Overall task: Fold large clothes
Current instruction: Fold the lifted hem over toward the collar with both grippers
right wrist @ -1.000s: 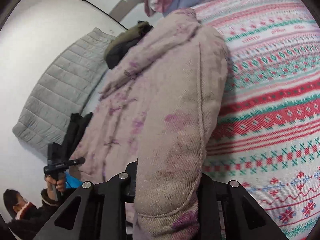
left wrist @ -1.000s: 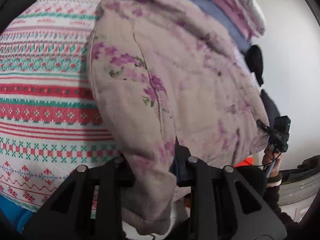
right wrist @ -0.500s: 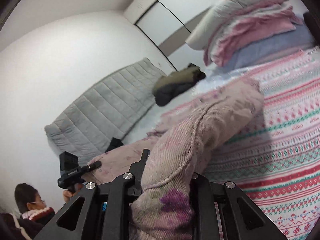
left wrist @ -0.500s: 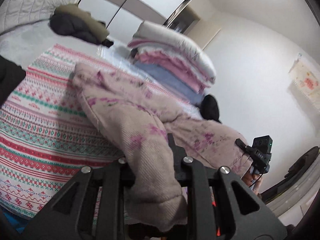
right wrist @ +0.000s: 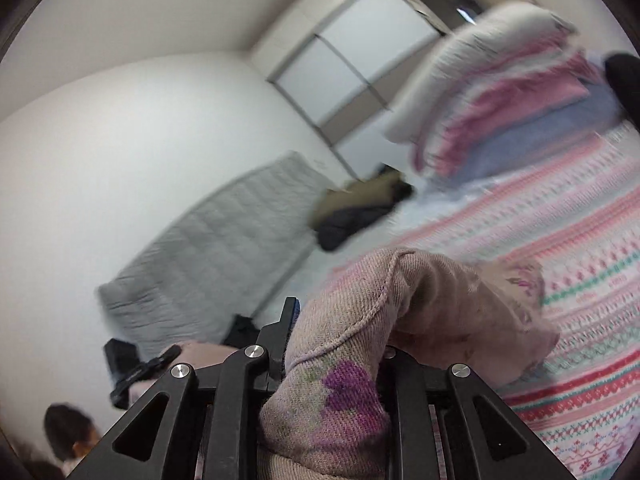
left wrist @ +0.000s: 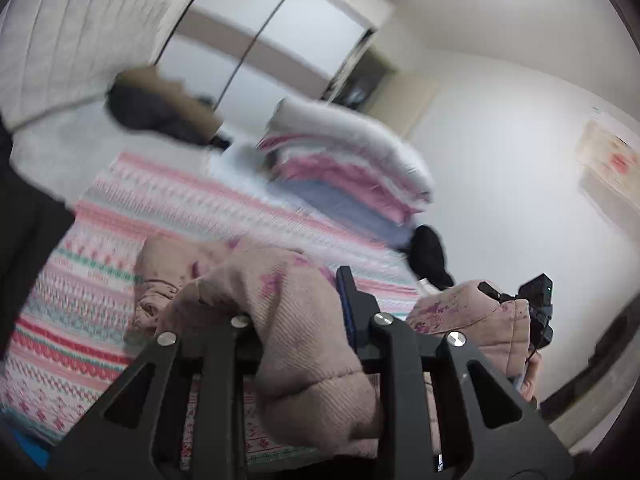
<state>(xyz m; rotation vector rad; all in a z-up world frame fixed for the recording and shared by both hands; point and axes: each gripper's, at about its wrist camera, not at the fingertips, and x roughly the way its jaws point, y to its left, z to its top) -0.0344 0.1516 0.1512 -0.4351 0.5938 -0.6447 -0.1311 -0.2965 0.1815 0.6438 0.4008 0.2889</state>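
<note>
A pinkish-beige knitted garment with purple flowers (left wrist: 304,360) hangs lifted between my two grippers above a bed with a red, green and white patterned cover (left wrist: 100,320). My left gripper (left wrist: 294,304) has a thick fold of it bunched between its fingers, and its jaws are opening slightly. In the right wrist view my right gripper (right wrist: 340,328) is shut on another bunched edge of the garment (right wrist: 420,308). The rest of the cloth trails down onto the bed cover (right wrist: 580,300). Each gripper's far fingertip is hidden by fabric.
A stack of folded quilts (left wrist: 352,168) lies at the bed's far end, with an olive and dark jacket (right wrist: 360,208) beside it. A grey quilted mattress (right wrist: 216,240) leans on the wall. Sliding wardrobe doors (left wrist: 272,28) stand behind. A person's head (right wrist: 68,436) shows at lower left.
Both grippers have risen and tilted up with the garment held in them. The views have swung from the bed cover to the room's far end, and the cloth has lifted off the bed.
</note>
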